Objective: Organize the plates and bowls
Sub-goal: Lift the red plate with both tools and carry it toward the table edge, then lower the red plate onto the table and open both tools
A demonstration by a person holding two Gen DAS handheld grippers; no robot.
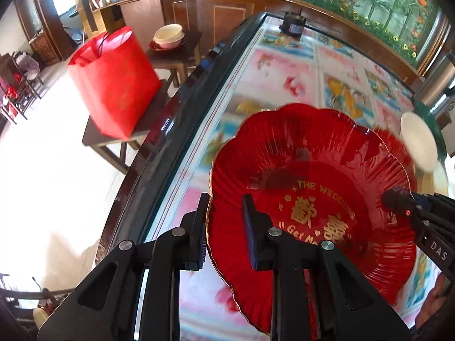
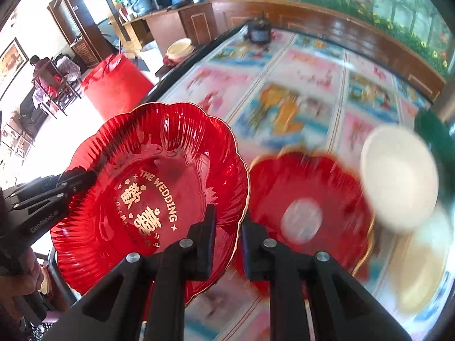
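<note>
I hold the red wedding plate [image 1: 310,199] above the patterned tabletop [image 1: 284,76], my left gripper [image 1: 226,224] and right gripper [image 2: 229,236] each pinching an opposite rim; a second red plate [image 2: 310,199] and white dish [image 2: 398,176] lie beyond.

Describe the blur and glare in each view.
Left wrist view: the held red plate is sharp, the tabletop and red bag are smeared, and the floor is blown out. Right wrist view: the second red plate and white dish blur heavily.
</note>
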